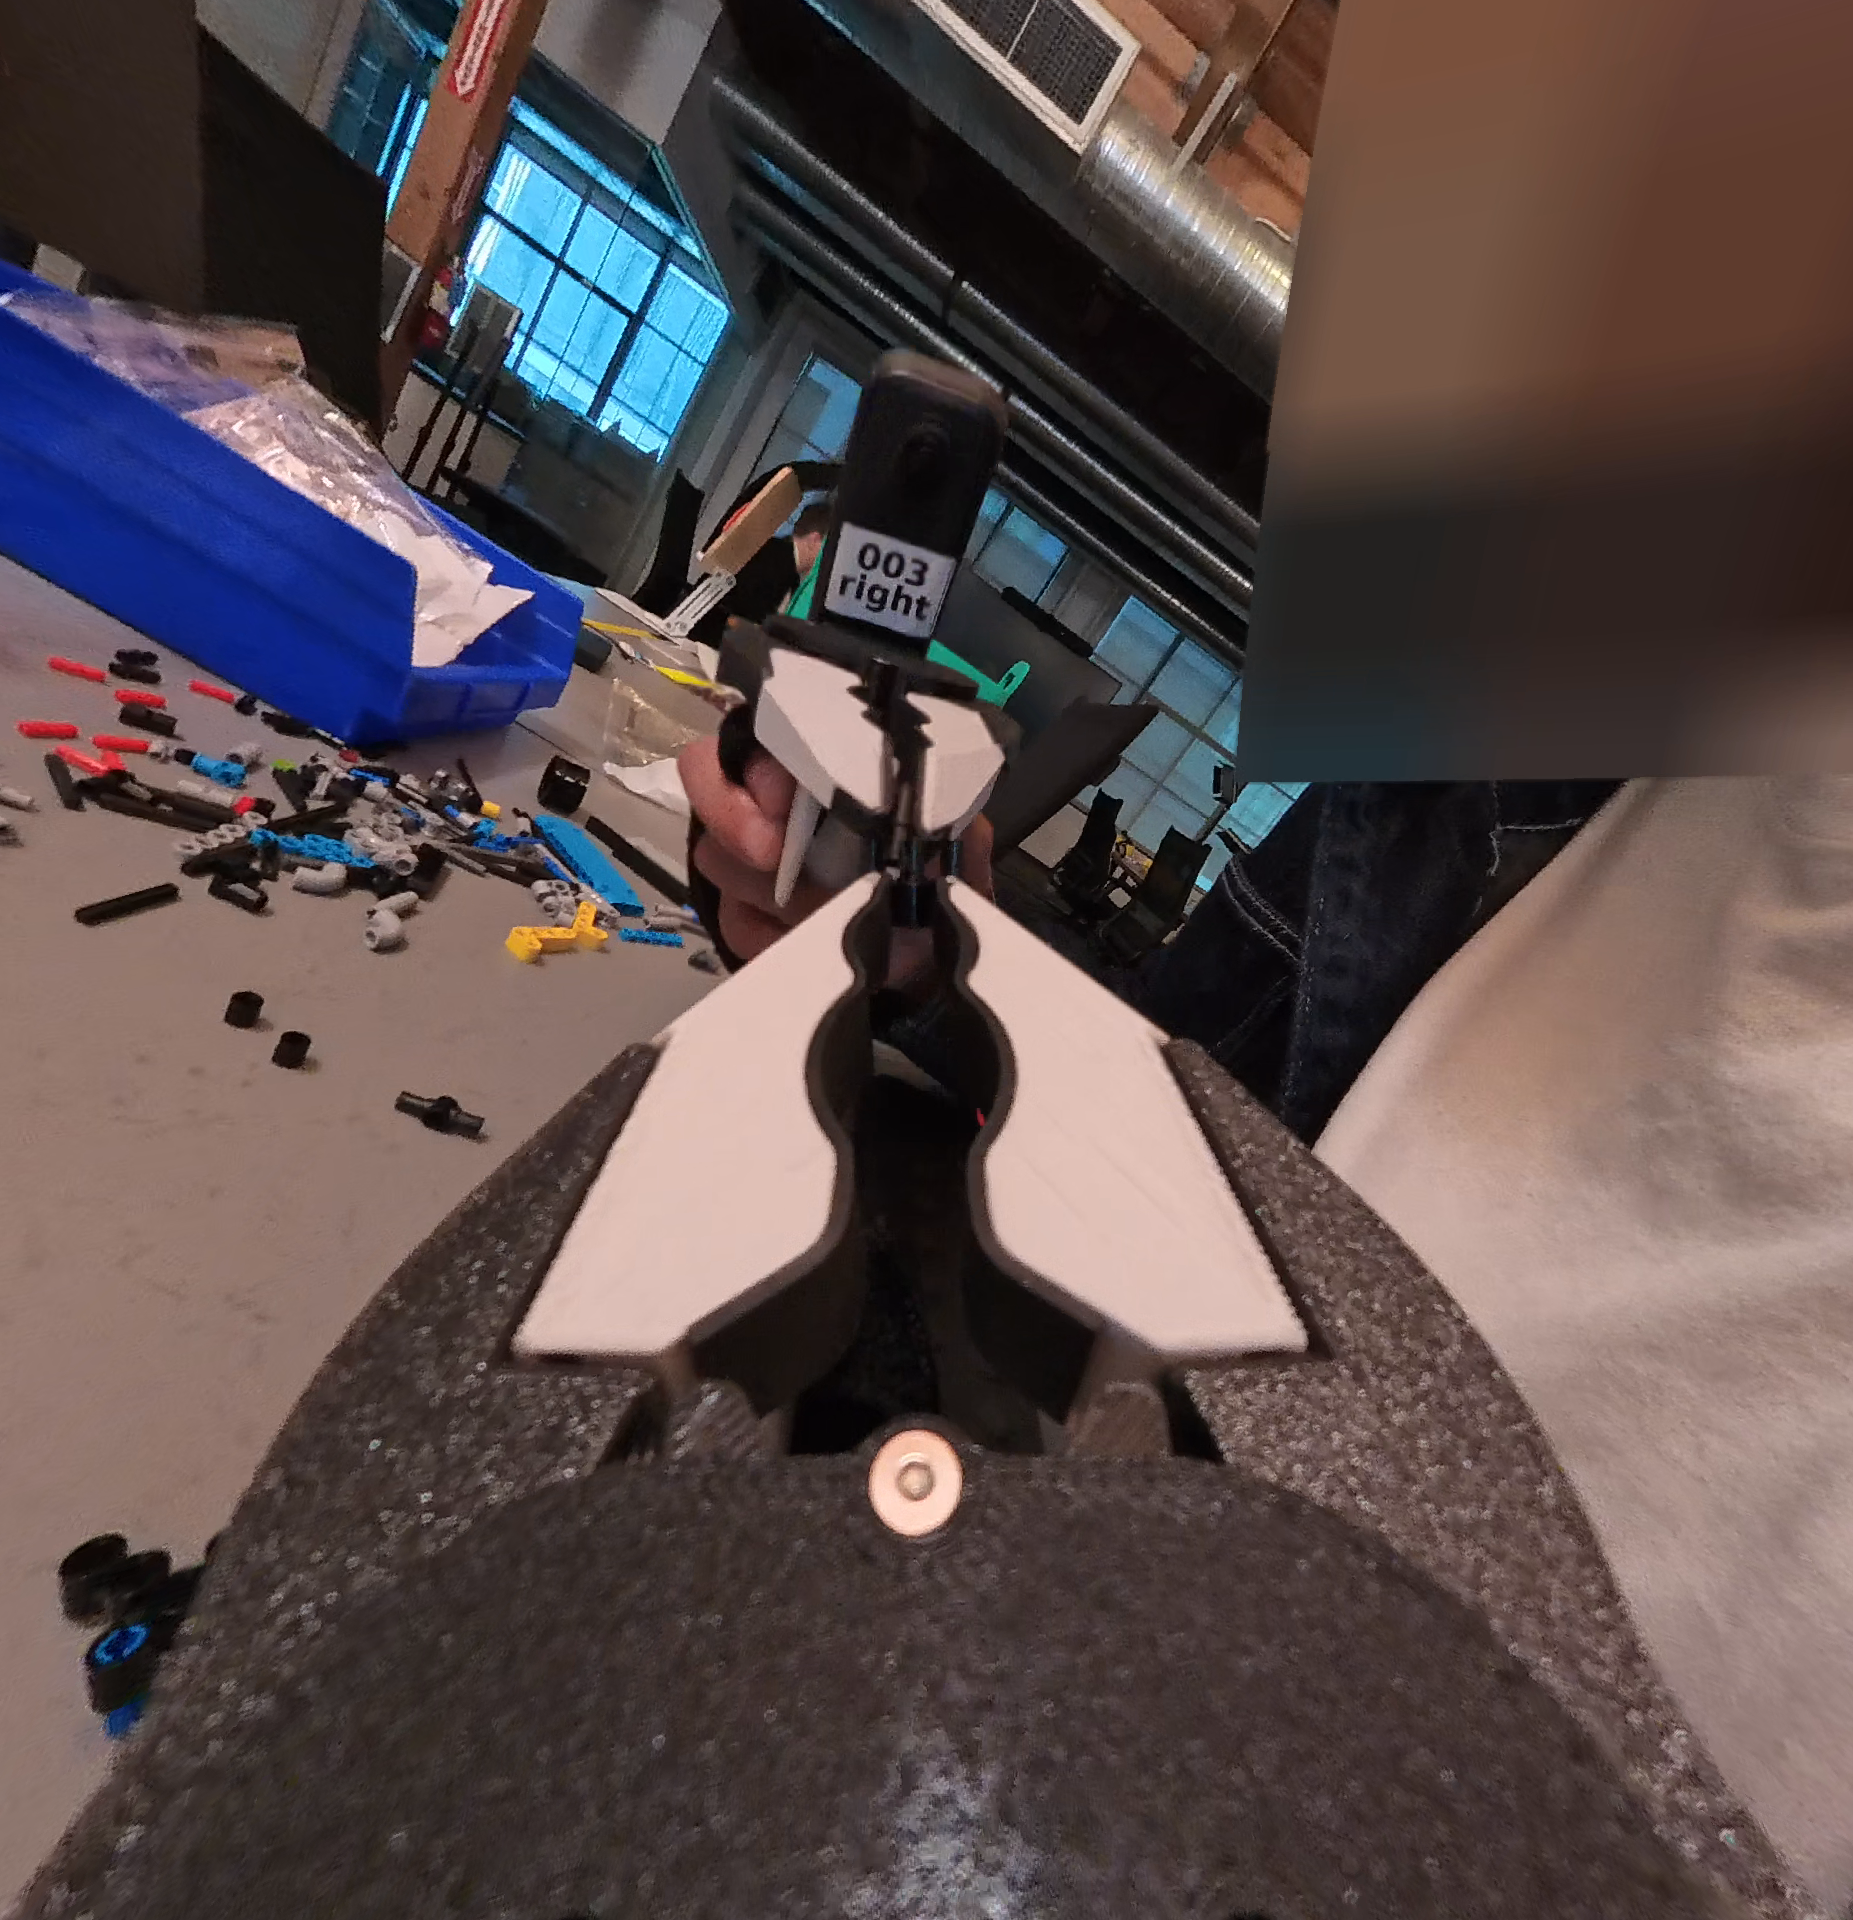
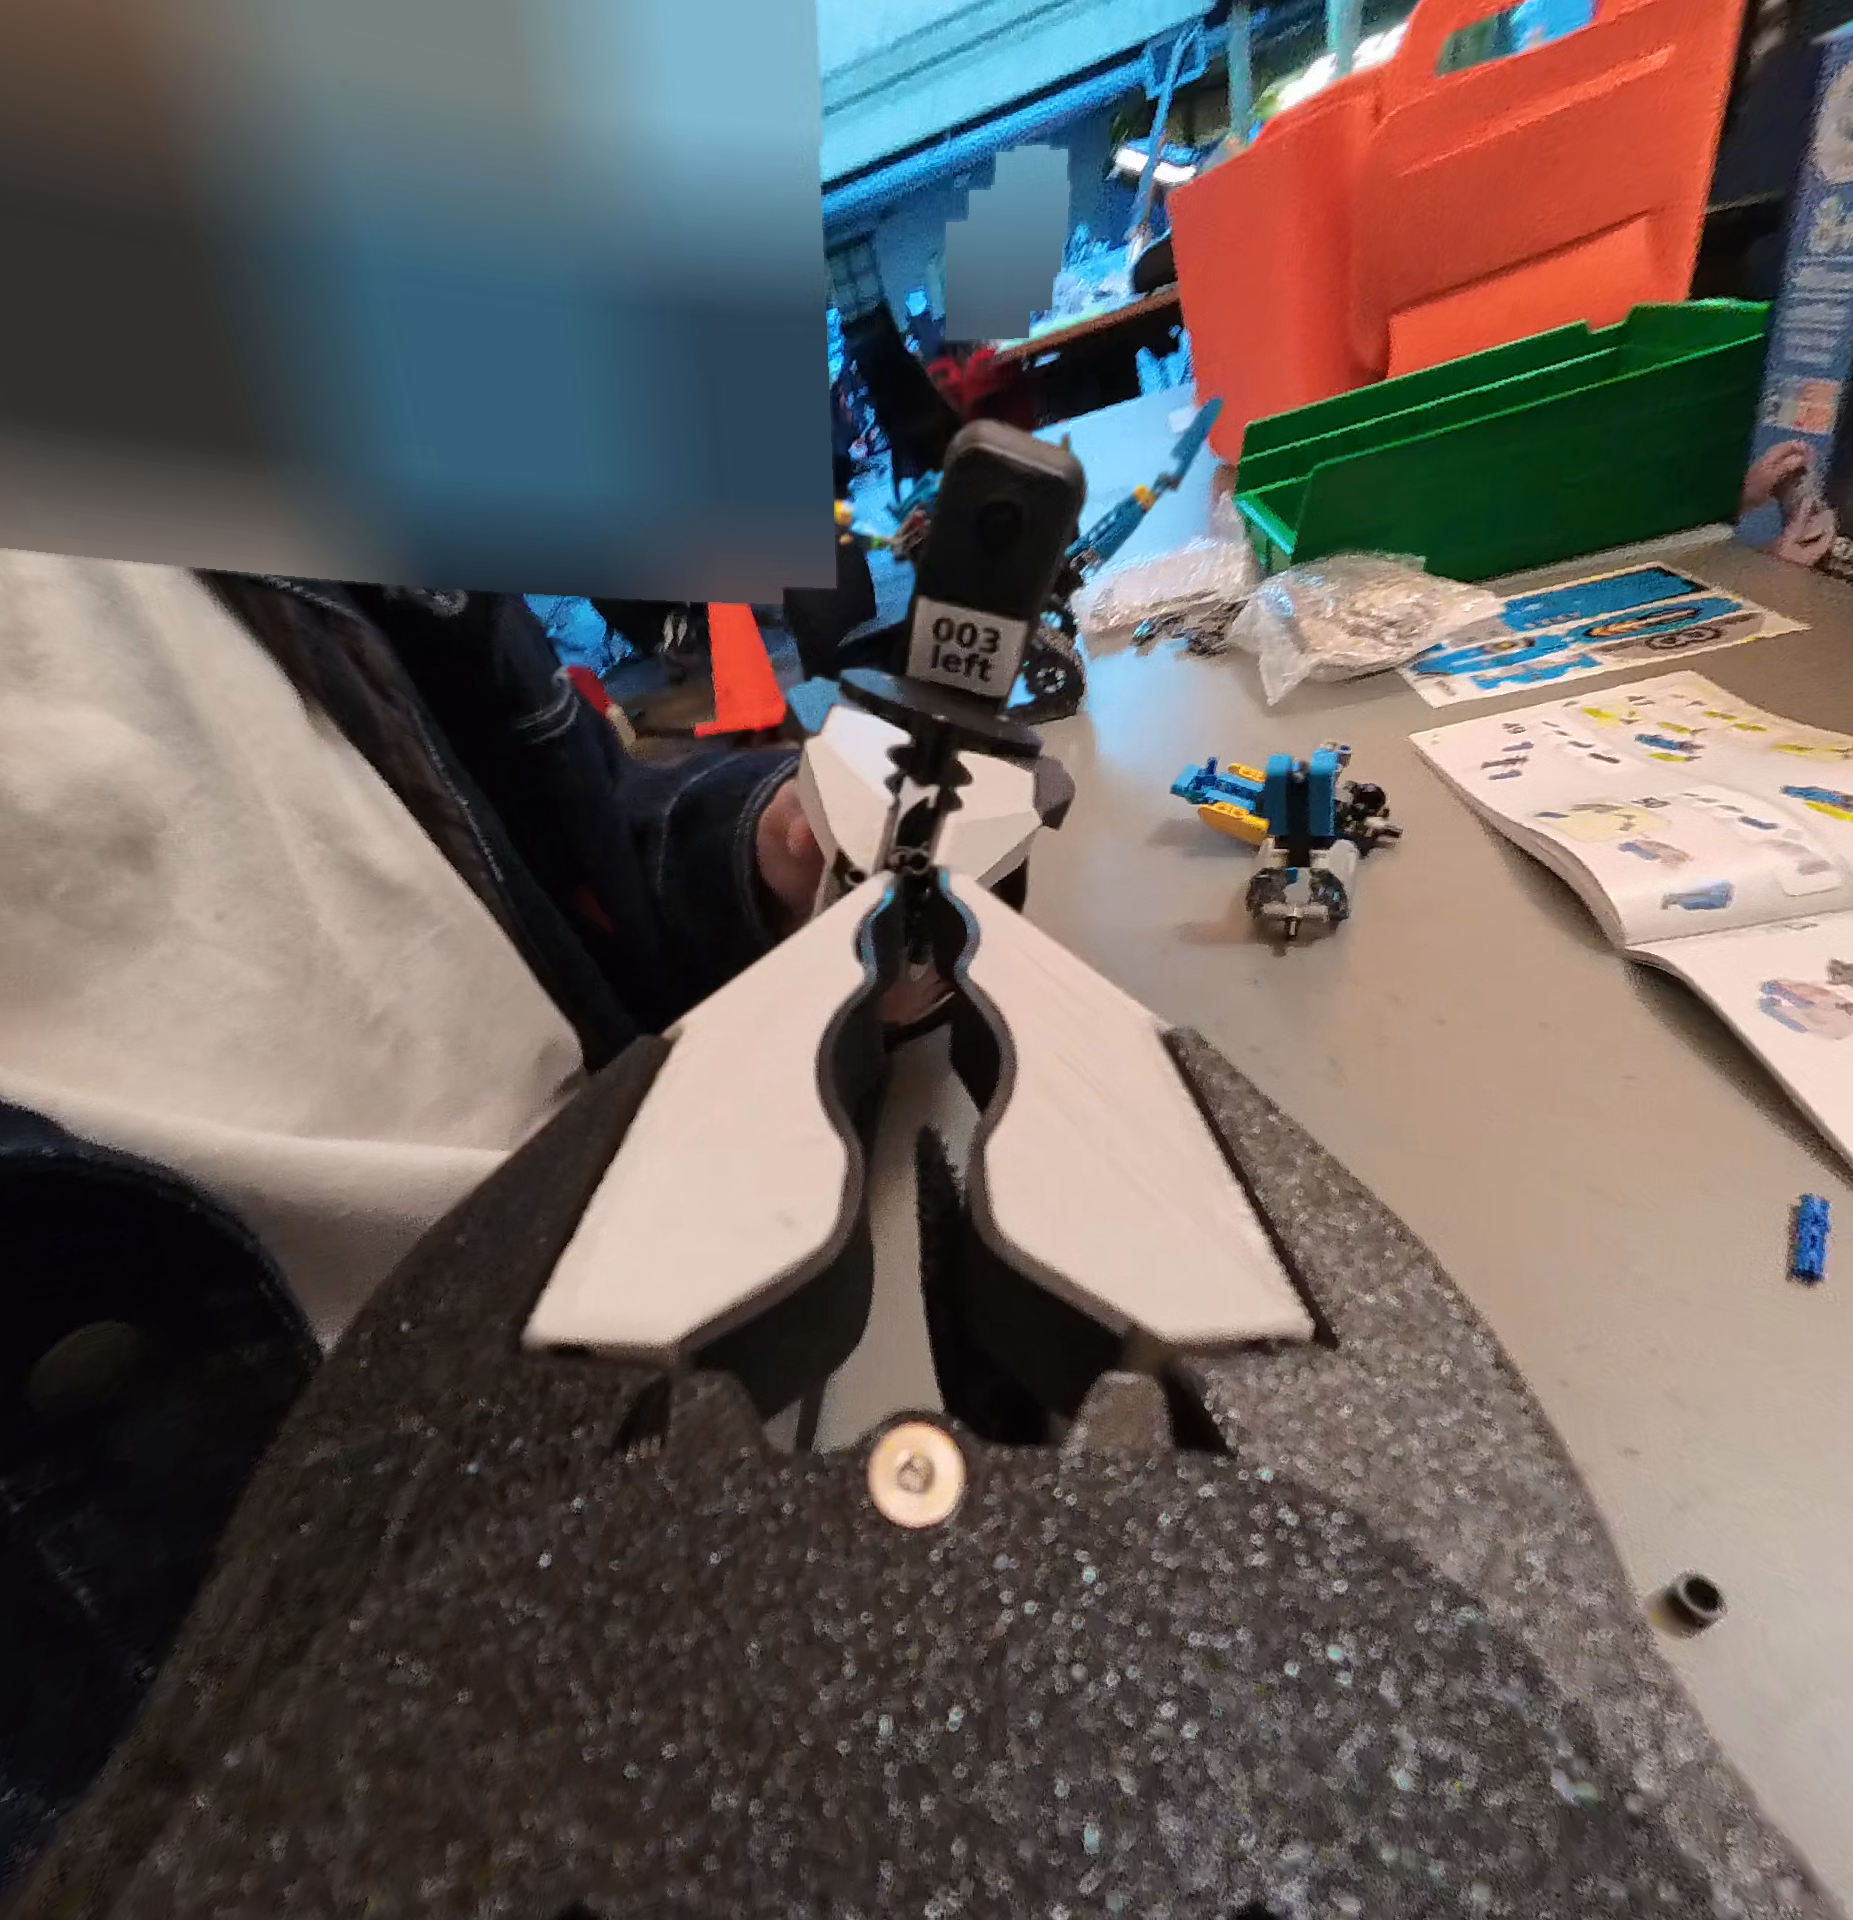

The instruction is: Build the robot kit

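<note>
Currently on view: 2 hand-held grippers, raised above a grey table (image 1: 174, 1195) and aimed tip to tip at one another. Item 1, left gripper (image 1: 914, 896): white fingers drawn together at the tips, apparently clamped on a thin black rod (image 2: 917, 925). Item 2, right gripper (image 2: 914, 883): fingers likewise brought together on what looks like the same rod from the opposite end; how firm either grip is cannot be told. The rod sits in mid-air between the 2 tools, clear of the table, its long axis running along the line that joins them, so each end points into 1 set of fingers and neither gripper is nearer than the other. A hand (image 1: 745, 831) wraps the right gripper's handle; the holder wears a white shirt and a dark denim jacket. Item 3, on the left gripper's side: a blue bin (image 1: 226, 540) holding crumpled clear bags, and beside it a scatter of small building parts (image 1: 309, 821) in red, black, grey and blue, with 1 yellow piece (image 1: 558, 935) near its edge. Item 4, on the right gripper's side: a small blue model (image 2: 1296, 831), part built, an open instruction booklet (image 2: 1680, 831) just beside it, a green bin (image 2: 1504, 468) and an orange case (image 2: 1421, 208) behind.
</note>
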`<state>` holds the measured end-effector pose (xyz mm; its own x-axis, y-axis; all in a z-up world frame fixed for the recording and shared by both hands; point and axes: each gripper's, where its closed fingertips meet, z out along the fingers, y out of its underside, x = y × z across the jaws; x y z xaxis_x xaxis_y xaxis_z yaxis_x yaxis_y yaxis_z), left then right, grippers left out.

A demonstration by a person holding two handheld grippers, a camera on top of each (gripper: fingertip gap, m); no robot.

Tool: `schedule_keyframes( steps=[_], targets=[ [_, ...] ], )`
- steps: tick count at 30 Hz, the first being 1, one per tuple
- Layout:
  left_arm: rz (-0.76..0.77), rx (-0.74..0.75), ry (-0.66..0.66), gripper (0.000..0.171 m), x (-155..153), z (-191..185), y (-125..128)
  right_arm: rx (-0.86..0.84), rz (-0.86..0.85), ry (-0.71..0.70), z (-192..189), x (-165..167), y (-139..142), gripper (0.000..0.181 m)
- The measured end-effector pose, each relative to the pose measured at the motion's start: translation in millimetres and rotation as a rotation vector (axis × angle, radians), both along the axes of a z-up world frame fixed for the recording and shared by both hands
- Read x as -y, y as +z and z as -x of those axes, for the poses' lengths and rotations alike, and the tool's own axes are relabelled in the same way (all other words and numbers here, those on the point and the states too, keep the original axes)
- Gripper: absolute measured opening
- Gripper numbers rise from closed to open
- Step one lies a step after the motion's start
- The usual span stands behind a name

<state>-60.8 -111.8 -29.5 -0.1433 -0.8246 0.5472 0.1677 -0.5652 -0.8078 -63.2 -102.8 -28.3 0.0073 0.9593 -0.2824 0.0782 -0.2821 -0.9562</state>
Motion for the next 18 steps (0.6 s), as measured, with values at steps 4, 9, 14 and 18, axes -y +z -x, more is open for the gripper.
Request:
schedule_keyframes(
  steps=[4,9,14,18],
  targets=[
    [-0.075,-0.012,0.034,0.006,1.4,4.0,4.5,0.081,0.006,0.049,4.0,2.7,5.2,0.003],
    [-0.1,-0.017,0.06,0.007,-0.7,12.0,5.4,0.156,0.001,0.071,6.8,4.9,5.3,0.003],
    [-0.094,-0.005,0.055,0.007,-0.8,15.8,6.4,0.164,0.012,0.072,12.7,6.1,5.6,0.003],
    [-0.088,0.001,0.055,0.006,-1.0,16.6,6.9,0.169,0.018,0.074,13.7,6.1,6.2,0.003]
  ],
)
